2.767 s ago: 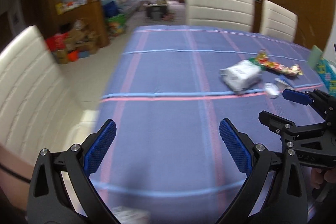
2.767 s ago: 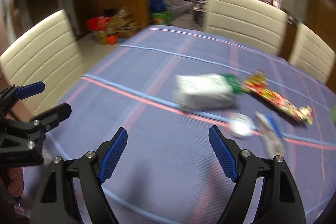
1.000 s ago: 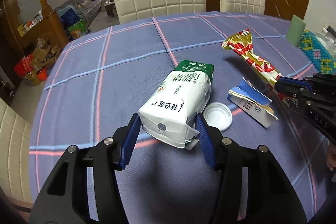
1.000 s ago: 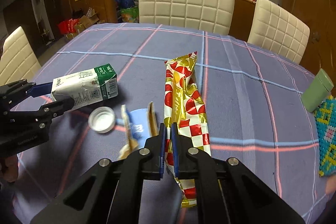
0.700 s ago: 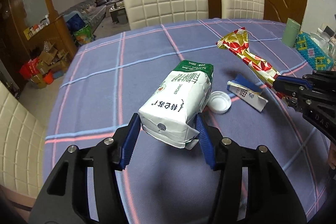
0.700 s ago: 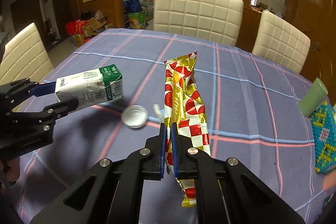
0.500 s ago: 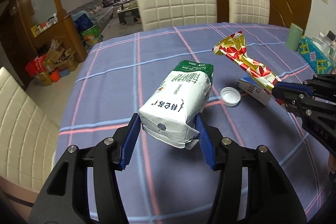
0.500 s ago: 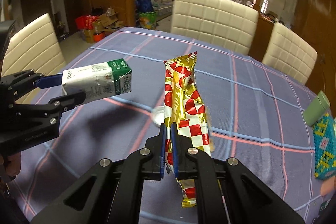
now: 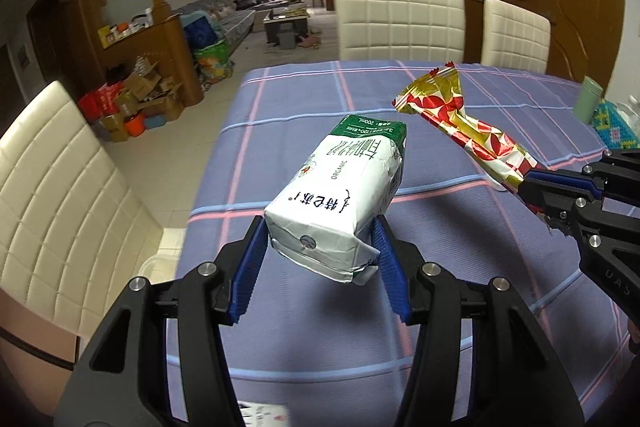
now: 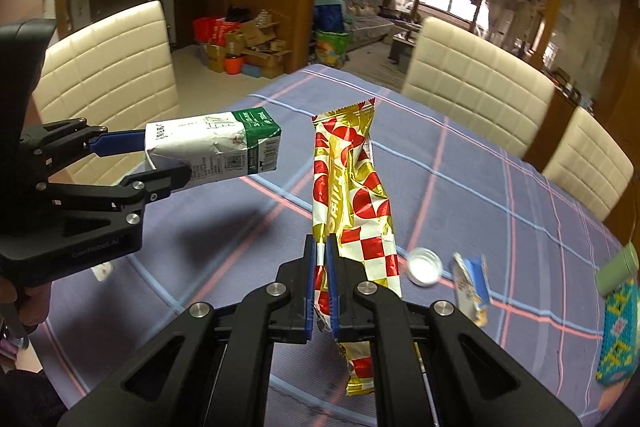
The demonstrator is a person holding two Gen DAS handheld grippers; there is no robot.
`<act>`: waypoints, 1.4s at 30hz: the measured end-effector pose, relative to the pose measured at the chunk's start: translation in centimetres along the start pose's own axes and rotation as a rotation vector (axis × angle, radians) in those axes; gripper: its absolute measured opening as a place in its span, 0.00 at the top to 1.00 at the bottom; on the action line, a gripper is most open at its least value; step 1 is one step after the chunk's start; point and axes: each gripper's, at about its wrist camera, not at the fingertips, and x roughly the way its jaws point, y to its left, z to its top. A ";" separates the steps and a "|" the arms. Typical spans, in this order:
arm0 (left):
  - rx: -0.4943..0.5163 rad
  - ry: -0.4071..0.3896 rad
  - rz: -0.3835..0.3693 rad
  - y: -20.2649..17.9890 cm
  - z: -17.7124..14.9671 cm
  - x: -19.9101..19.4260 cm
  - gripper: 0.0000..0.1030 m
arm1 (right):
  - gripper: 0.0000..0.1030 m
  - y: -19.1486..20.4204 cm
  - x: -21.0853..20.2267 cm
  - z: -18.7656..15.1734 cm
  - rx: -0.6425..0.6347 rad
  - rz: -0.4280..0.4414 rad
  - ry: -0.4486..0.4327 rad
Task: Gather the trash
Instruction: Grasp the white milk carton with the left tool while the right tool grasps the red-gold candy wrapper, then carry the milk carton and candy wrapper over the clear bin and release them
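My left gripper (image 9: pixel 320 233) is shut on a white and green milk carton (image 9: pixel 344 195), held lifted above the purple plaid tablecloth (image 9: pixel 304 339). From the right wrist view the same carton (image 10: pixel 212 151) hangs at the left in the left gripper (image 10: pixel 160 163). My right gripper (image 10: pixel 322 247) is shut on a red, white and gold snack wrapper (image 10: pixel 354 195), which stands up off the table. That wrapper (image 9: pixel 460 125) and the right gripper (image 9: pixel 528 187) show at the right of the left wrist view.
A white bottle cap (image 10: pixel 425 265) and a torn blue and white packet (image 10: pixel 472 285) lie on the cloth. A green cup (image 10: pixel 618 267) and a patterned box (image 10: pixel 618 335) sit at the right edge. Cream chairs (image 10: pixel 472 87) ring the table. A scrap of paper (image 9: pixel 264 413) lies near the front edge.
Both grippers have pulled back and up from the table with carton and wrapper in them. The cap and blue packet have dropped out of the left wrist view.
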 end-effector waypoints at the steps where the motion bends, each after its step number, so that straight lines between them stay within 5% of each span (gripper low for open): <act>1: -0.005 -0.001 0.006 0.6 -0.2 -0.2 0.47 | 0.94 0.4 0.1 0.3 -0.008 0.005 -0.002; 27: -0.121 0.013 0.114 10.1 -3.8 -1.3 0.47 | 0.94 10.8 2.5 4.6 -0.164 0.125 -0.017; 42: -0.219 0.026 0.274 17.2 -7.6 -2.8 0.47 | 0.94 16.9 4.5 6.7 -0.221 0.225 -0.029</act>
